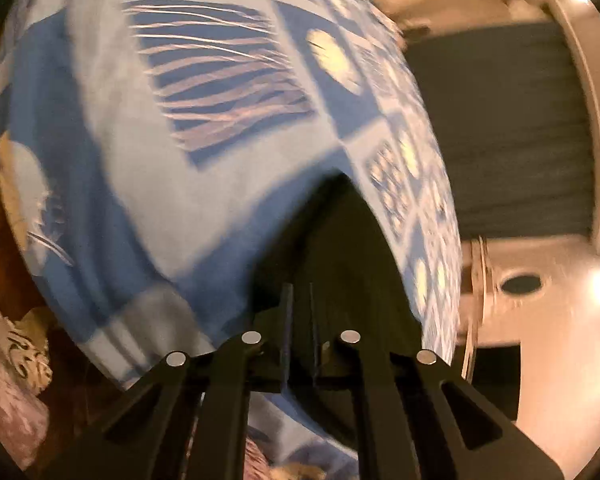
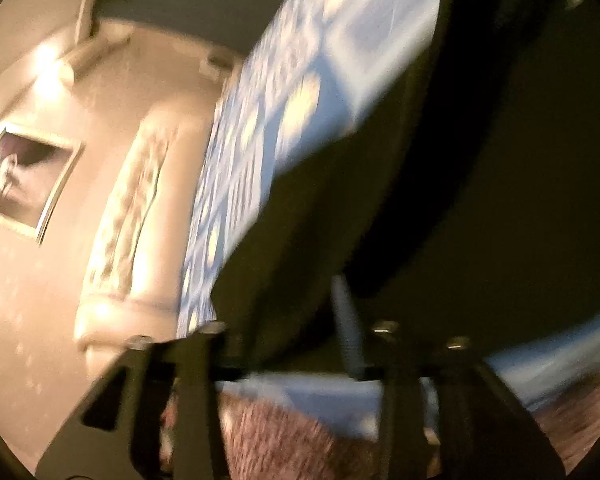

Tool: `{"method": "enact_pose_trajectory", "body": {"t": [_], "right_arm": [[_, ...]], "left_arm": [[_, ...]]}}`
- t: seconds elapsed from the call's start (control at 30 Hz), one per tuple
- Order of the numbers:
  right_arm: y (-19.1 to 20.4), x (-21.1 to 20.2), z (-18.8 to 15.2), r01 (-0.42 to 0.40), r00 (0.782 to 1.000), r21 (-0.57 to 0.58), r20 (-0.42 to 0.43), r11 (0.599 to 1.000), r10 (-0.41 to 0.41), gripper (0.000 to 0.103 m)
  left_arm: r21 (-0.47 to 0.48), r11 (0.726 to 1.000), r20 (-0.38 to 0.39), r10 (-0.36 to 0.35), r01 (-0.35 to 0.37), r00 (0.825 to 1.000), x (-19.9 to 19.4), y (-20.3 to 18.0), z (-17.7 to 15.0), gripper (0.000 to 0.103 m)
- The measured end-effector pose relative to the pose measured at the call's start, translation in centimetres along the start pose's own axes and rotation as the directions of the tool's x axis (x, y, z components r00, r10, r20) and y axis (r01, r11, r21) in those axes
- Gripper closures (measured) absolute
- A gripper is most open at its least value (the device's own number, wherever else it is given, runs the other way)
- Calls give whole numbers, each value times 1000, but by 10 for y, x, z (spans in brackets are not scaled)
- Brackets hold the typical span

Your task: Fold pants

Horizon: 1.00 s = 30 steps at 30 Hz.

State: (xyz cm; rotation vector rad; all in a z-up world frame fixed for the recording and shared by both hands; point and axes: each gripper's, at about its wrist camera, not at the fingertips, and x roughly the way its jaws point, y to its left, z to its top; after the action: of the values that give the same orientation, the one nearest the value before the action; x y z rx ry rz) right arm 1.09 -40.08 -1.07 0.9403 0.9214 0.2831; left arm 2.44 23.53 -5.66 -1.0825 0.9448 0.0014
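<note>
The pants (image 1: 340, 240) are dark, nearly black cloth. In the left wrist view they run as a dark strip from my left gripper (image 1: 300, 312) out over the blue patterned bedspread (image 1: 140, 160). The left jaws are shut on the pants fabric. In the right wrist view the pants (image 2: 460, 160) fill the right half as a wide dark sheet, lifted and blurred. My right gripper (image 2: 300, 344) is shut on this cloth near its edge.
The bed's blue and white cover also shows in the right wrist view (image 2: 300, 100). A beige wall with a framed picture (image 2: 20, 184) and a cream headboard (image 2: 124, 220) are on the left. A dark curtain (image 1: 500, 132) hangs at the right. A pink fuzzy rug (image 2: 280, 440) lies below.
</note>
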Motion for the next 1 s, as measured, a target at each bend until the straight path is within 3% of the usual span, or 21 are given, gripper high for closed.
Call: {"method": "enact_pose_trajectory", "body": {"t": [0.07,0.1,0.17,0.3,0.4,0.47,0.5,0.7,0.73,0.83,0.9,0.93,0.97,1.0], "right_arm": [[-6,-24,42,53,995,7,85,999,-54,34],[-10,-36,64,96,987,7,130,995,-96,33],[-16,-52,129,248,951,-7,193,969,-242,33],[-32,-55,222,446,867,54,219,893,-447,28],[-52,-33,286,624,762,89,155,777,-629,24],[-65,-18,308,688,709,104,117,719,-695,23],[-74,-8,320,727,672,110,89,678,-735,22],[-115,30,341,882,471,49,-26,470,-882,16],[-122,30,341,882,471,48,-47,469,-881,16],[-130,24,339,860,509,66,-44,506,-859,24],[-130,15,336,859,512,39,-37,511,-858,55],[-130,6,334,844,536,41,-31,535,-843,62],[-131,-5,331,811,585,56,-27,583,-811,80],[-132,-20,327,752,656,88,-20,653,-754,90]], "left_arm": [[69,997,-41,-30,33,999,9,-25,-14,93],[101,994,-64,-42,48,997,14,-36,-22,84],[161,984,-112,-59,77,992,27,-59,-42,68],[221,964,-241,-93,147,966,59,-96,-82,66],[248,953,-310,-92,174,946,74,-111,-109,66],[283,940,-348,-82,188,934,82,-117,-126,64],[306,933,-359,-71,189,930,84,-119,-132,59],[443,875,-404,0,195,915,94,-129,-160,54],[462,864,-404,5,200,915,95,-131,-163,54],[503,835,-427,13,225,904,98,-137,-178,54],[494,833,-452,2,248,892,99,-140,-188,47],[486,835,-464,-4,258,886,102,-141,-190,45],[471,842,-470,-14,264,883,105,-143,-194,44],[454,849,-479,-25,271,878,107,-144,-198,44]]}}
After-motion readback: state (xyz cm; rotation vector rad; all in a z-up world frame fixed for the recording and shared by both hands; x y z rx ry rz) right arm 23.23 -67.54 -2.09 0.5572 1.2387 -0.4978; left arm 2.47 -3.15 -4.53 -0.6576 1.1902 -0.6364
